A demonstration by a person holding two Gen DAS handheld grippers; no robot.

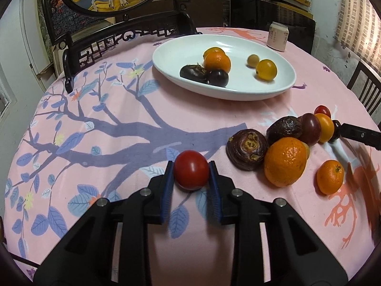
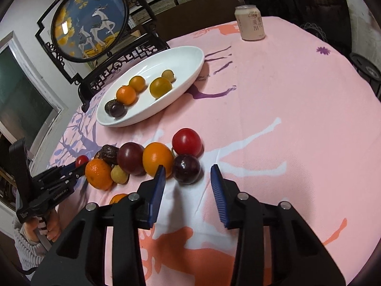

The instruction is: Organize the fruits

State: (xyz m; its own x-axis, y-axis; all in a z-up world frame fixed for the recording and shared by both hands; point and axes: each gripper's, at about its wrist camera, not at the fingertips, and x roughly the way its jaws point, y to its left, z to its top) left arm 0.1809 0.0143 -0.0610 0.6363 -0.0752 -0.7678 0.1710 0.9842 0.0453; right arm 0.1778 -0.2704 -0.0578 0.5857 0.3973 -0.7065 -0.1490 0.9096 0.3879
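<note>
Even indoor light, soft shadows, strong fisheye bending and dark vignetting at the edges.

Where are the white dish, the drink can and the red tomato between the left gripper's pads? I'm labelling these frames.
white dish [image 1: 166,54]: left wrist view, bare inner wall at its left end.
drink can [image 2: 252,25]: right wrist view, middle of its printed side.
red tomato [image 1: 191,169]: left wrist view, centre of its skin.
</note>
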